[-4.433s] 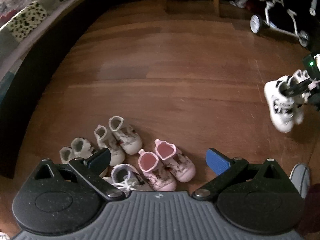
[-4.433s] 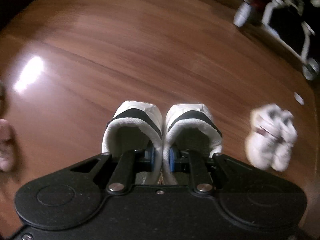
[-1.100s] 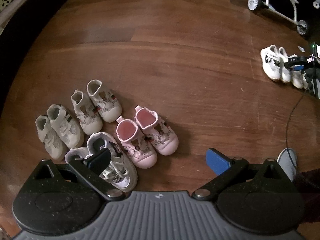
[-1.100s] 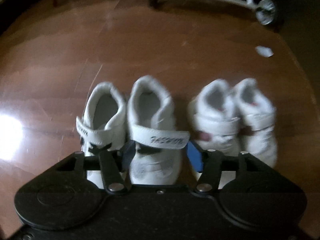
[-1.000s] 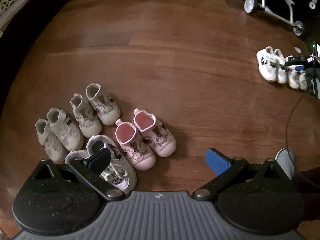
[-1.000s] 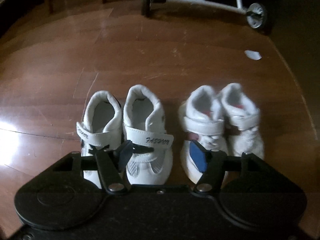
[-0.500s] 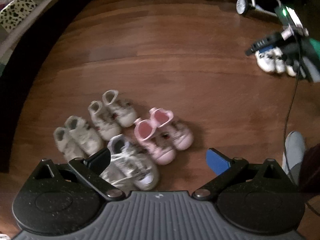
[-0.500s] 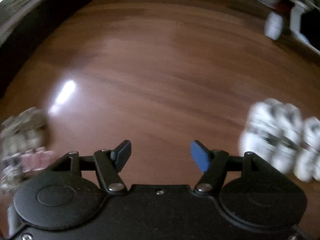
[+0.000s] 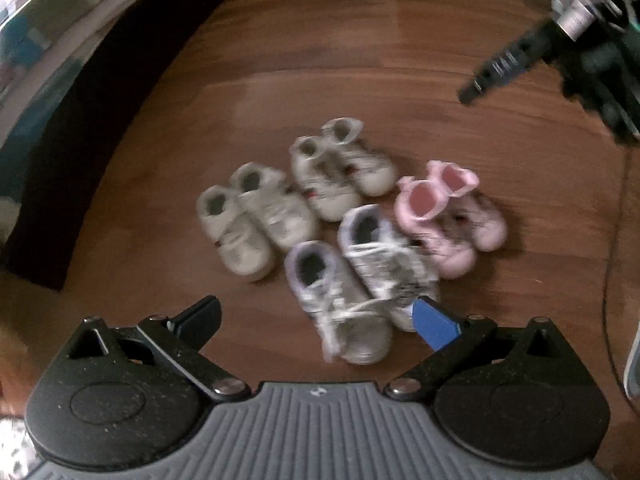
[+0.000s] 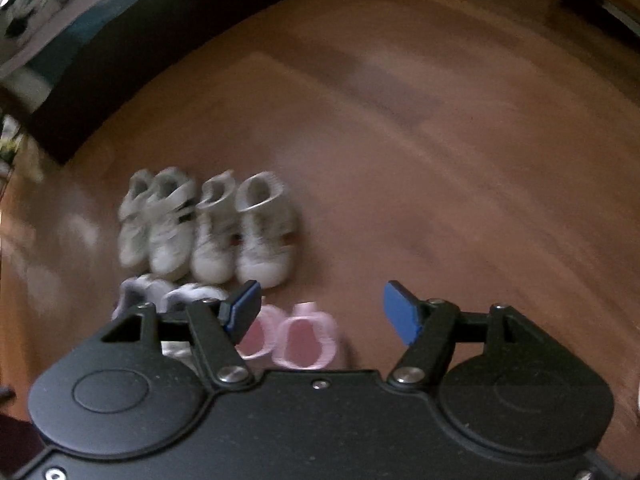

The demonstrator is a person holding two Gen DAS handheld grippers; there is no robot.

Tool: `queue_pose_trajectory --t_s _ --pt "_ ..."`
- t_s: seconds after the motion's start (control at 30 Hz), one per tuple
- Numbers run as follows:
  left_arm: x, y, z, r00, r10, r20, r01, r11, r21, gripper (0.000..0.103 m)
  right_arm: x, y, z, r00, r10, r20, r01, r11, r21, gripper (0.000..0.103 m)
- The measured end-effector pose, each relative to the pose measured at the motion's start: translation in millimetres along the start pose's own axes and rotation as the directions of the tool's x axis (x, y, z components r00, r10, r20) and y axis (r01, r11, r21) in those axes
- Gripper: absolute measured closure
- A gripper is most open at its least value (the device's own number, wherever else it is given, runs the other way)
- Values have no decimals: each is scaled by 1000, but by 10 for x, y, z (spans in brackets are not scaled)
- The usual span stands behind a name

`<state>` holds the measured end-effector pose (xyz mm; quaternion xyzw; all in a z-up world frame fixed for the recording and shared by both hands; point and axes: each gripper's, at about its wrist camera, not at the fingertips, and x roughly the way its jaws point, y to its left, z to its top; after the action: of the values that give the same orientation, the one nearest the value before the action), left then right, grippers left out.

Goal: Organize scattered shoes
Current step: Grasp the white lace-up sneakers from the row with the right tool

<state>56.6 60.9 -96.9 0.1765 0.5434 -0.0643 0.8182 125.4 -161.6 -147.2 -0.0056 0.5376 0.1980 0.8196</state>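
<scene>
Gaping empty: left claw (image 9: 316,316), right claw (image 10: 322,312); only left view shows laced sneakers (image 9: 352,276) whole.

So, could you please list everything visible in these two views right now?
pink shoes: one pair, pink, right of the cluster on the floor
laced sneakers: one pair, white-grey, nearest the left gripper
strap sneakers: one pair, off-white, left of the cluster
high-top shoes: one pair, cream, back of the cluster
wooden floor: one, brown, under everything
cable: one, dark, right edge
left gripper: one, black, blue pad, open
right gripper: one, black, blue pads, open, above the pink shoes
</scene>
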Motion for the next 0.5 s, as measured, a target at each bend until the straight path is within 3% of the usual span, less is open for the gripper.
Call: queue_pose_trajectory --t_s 0.17,0.3,0.5 --pt "138 449 -89 998 28 -64 -37 989 -143 0 252 553 -103 997 42 -69 -47 997 -63 33" --pt "202 569 -179 996 50 -76 -62 983 -173 1 478 1025 -178 991 69 -115 -80 992 -98 33" --pt "195 662 -227 997 36 -72 -49 980 -192 1 745 1193 -140 988 89 -128 -92 996 -21 34"
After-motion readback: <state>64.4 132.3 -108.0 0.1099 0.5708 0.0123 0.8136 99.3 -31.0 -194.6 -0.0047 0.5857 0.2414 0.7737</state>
